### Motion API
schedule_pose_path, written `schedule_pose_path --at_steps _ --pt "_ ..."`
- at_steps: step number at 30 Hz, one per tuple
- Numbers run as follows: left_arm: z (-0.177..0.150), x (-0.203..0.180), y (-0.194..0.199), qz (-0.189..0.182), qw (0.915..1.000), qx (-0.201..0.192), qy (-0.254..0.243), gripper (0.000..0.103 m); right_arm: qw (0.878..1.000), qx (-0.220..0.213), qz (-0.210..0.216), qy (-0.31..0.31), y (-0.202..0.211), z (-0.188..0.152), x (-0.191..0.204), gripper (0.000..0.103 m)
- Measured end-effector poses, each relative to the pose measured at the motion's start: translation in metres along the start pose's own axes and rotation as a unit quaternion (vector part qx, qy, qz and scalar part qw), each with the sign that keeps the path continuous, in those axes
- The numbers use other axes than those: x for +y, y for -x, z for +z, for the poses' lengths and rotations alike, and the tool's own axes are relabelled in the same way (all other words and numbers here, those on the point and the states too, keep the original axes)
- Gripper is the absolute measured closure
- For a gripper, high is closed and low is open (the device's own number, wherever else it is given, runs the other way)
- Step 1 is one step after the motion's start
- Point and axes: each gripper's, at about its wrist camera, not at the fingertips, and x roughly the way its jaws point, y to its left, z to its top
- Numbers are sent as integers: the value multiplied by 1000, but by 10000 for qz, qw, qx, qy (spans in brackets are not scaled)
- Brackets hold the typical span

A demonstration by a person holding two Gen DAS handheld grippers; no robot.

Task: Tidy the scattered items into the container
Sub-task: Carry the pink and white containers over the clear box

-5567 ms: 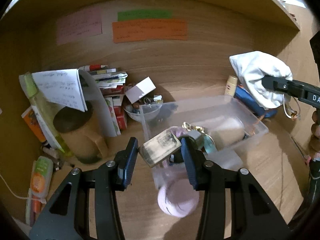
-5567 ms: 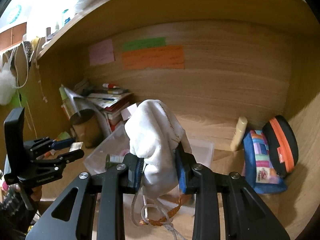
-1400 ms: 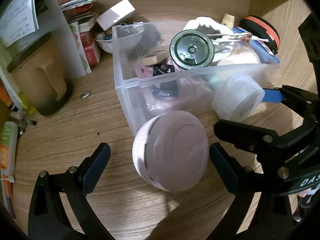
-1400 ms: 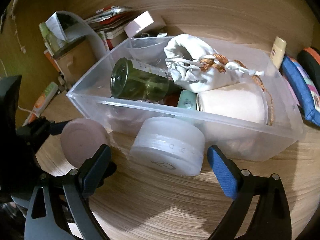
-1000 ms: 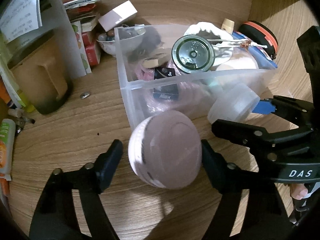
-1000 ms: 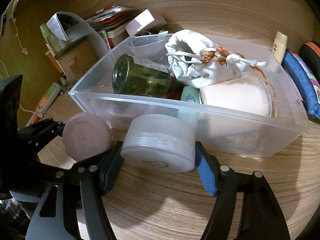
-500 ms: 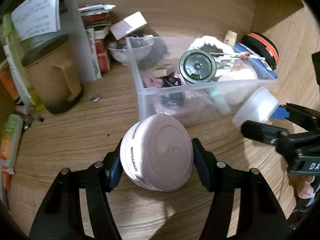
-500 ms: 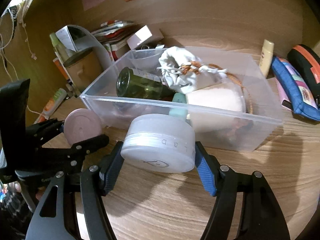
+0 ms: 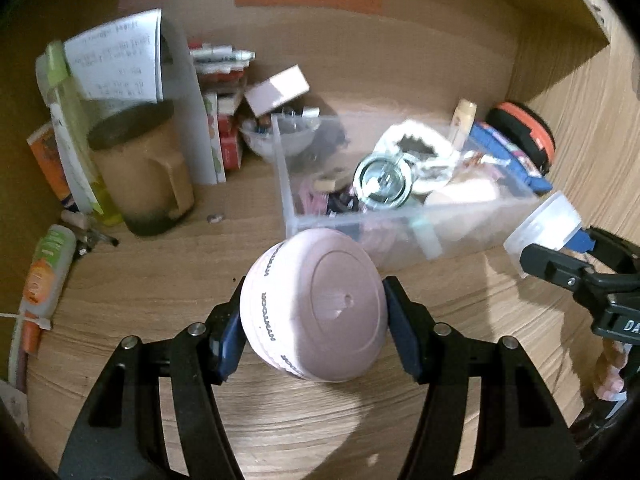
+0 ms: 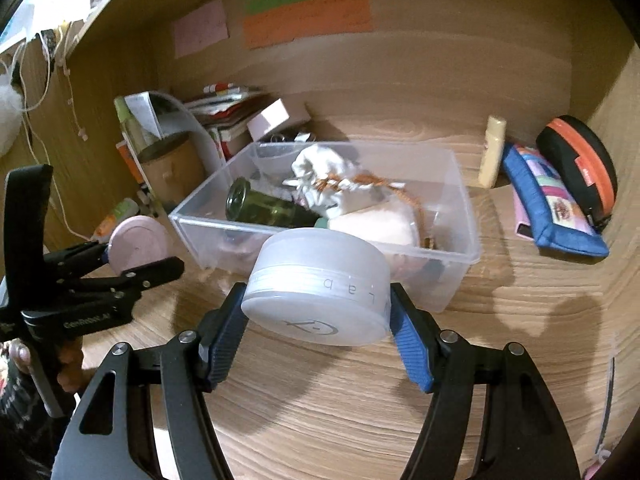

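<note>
Pink, hard and smooth, the round jar (image 9: 314,306) sits pinched across its sides in the left tool (image 9: 314,332), above the surface (image 9: 140,292). Rightward, the right tool (image 10: 316,334) clamps a frosted jar (image 10: 318,288) before the clear container (image 10: 460,196); both look light but slippery.
</note>
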Motion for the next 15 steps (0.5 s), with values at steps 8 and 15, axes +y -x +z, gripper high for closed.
schedule_pose_path --at_steps 8,15 --pt "24 -16 24 -109 9989 -455 22 41 9994 -347 -70 -54 19 14 -18 38" --pt "44 -23 28 -188 9977 -644 -56 41 9982 -552 -238 -68 27 29 -31 38"
